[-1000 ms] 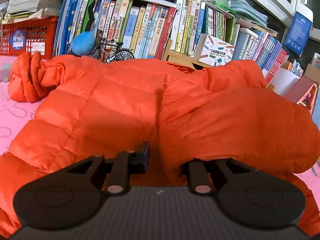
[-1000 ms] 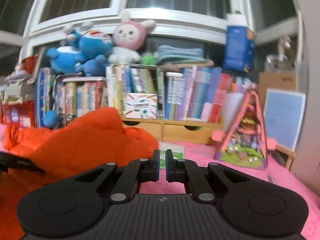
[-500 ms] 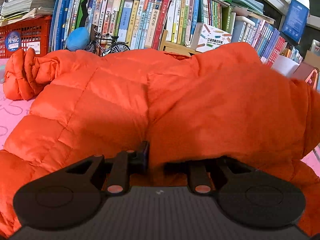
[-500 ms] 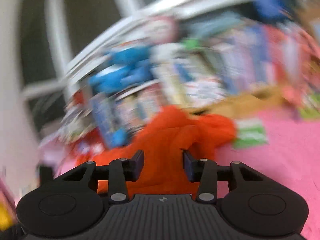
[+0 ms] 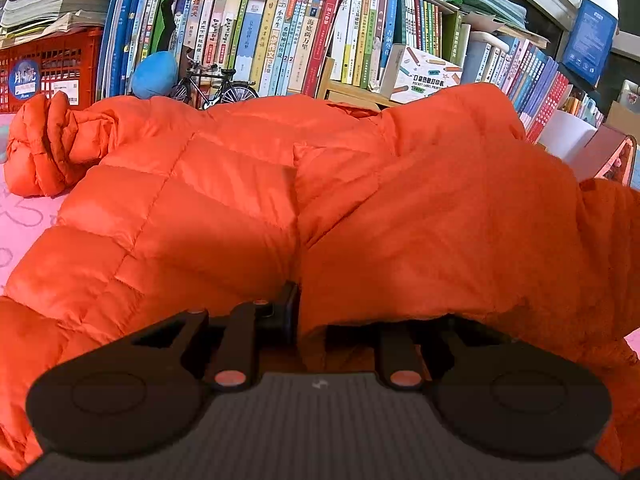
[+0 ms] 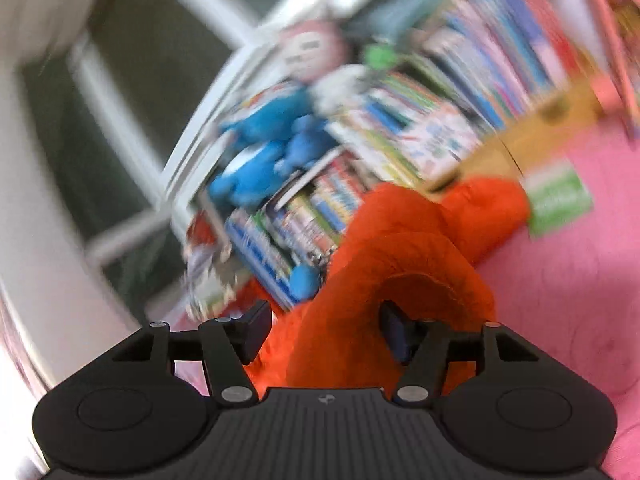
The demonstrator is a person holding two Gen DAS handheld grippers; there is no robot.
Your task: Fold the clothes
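The left gripper (image 5: 308, 312) is clamped on a fold of the orange jacket (image 5: 240, 208), which lies spread on the pink mat (image 5: 24, 208). The right gripper (image 6: 326, 330) is opening, a bulge of jacket between its fingers without being pinched. Behind stand bookshelves (image 5: 280, 40).

Floor cover: a pink mat (image 5: 16, 216) with faint drawn shapes lies under everything.
Books: a long row of books (image 5: 280, 40) stands upright behind the mat, packed tight.
Crate: a red crate (image 5: 52, 68) sits at the left end of the books, with a paper stack (image 5: 48, 4) on top.
Toys: a small toy bicycle (image 5: 212, 84) and a blue ball (image 5: 154, 74) stand in front of the books; a blue plush toy (image 6: 268, 148) sits on top of them.
Window: a white window frame (image 6: 112, 92) with dark glass rises behind the books.
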